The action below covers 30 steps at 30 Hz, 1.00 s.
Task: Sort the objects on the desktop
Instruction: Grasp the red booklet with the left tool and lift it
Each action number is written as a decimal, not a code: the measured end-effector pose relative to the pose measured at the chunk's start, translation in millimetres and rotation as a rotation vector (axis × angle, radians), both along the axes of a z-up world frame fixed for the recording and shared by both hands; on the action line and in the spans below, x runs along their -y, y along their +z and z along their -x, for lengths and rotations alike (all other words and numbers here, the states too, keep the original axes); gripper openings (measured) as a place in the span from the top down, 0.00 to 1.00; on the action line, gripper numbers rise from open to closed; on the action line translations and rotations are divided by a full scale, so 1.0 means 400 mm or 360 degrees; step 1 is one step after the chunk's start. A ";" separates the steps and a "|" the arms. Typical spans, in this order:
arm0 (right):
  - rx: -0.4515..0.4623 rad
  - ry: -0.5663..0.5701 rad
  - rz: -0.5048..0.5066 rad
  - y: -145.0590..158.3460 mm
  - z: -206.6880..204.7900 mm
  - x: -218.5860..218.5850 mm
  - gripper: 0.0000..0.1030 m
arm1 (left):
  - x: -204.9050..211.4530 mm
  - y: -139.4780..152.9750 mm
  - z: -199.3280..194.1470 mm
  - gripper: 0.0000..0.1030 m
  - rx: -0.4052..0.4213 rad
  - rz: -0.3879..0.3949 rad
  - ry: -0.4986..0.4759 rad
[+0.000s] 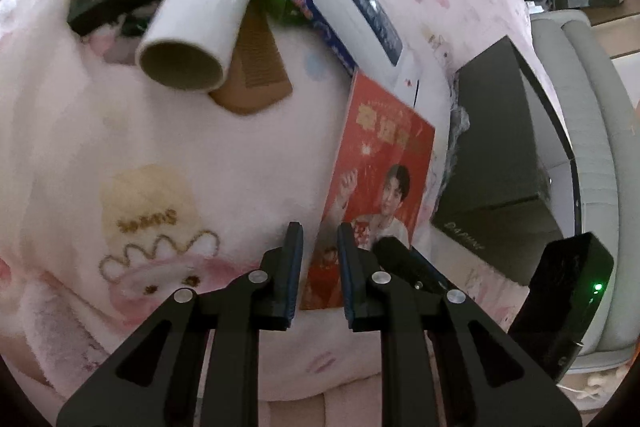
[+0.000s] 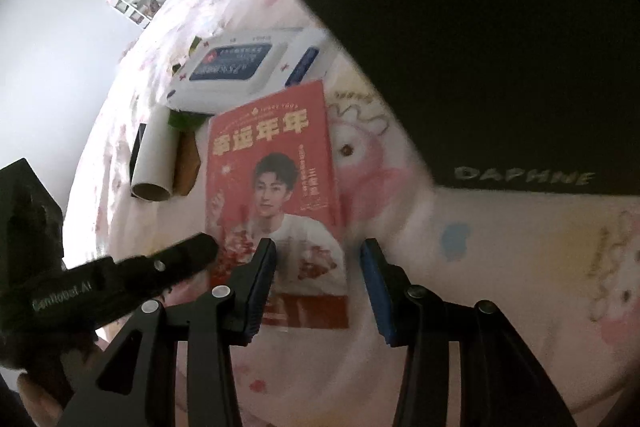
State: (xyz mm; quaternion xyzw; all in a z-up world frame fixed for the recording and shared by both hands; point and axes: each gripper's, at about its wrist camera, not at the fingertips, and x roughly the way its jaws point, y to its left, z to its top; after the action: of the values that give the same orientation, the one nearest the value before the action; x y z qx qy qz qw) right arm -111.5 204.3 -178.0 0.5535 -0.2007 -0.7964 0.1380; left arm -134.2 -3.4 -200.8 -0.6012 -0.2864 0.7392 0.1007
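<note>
Red and glossy, a flat card packet [image 2: 276, 203] printed with a person's portrait lies on the pink fleece blanket [image 1: 168, 155] and serves as the landmark. Just beyond its far edge sits a white box with a blue label [image 2: 240, 67]; to its far left rest a white cardboard tube [image 1: 196, 11] and a brown comb [image 1: 252, 67]. A black box marked DAPHNE [image 2: 500, 67] stands to its right. The left gripper [image 1: 318, 259] sits at the packet's near left corner, jaws narrow; whether they pinch it is unclear. The right gripper [image 2: 318, 275] hovers over its near edge, jaws partly apart, touching nothing.
</note>
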 end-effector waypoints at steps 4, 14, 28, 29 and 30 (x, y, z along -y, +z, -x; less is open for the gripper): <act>-0.0067 0.0048 0.0075 0.032 -0.020 0.007 0.60 | -0.013 0.028 -0.011 0.77 -0.0084 0.0027 -0.0040; -0.0217 0.0031 0.0256 0.187 -0.036 -0.012 0.63 | -0.037 0.163 -0.043 0.82 -0.0343 -0.0147 -0.0135; -0.0509 -0.0013 0.0148 0.349 0.026 -0.183 0.64 | -0.219 0.296 0.047 0.85 -0.0542 -0.0135 -0.0337; -0.0490 -0.0010 0.0171 0.335 0.017 -0.195 0.64 | -0.214 0.285 0.048 0.85 -0.0529 -0.0134 -0.0330; -0.0469 0.0000 0.0194 0.320 0.009 -0.204 0.64 | -0.206 0.275 0.047 0.85 -0.0509 -0.0128 -0.0321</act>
State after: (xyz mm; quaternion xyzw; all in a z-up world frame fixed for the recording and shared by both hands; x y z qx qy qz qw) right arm -115.0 285.7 -49.9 0.4213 -0.2262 -0.8554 0.1991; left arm -153.0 78.9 -90.6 -0.4972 -0.2344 0.7994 0.2425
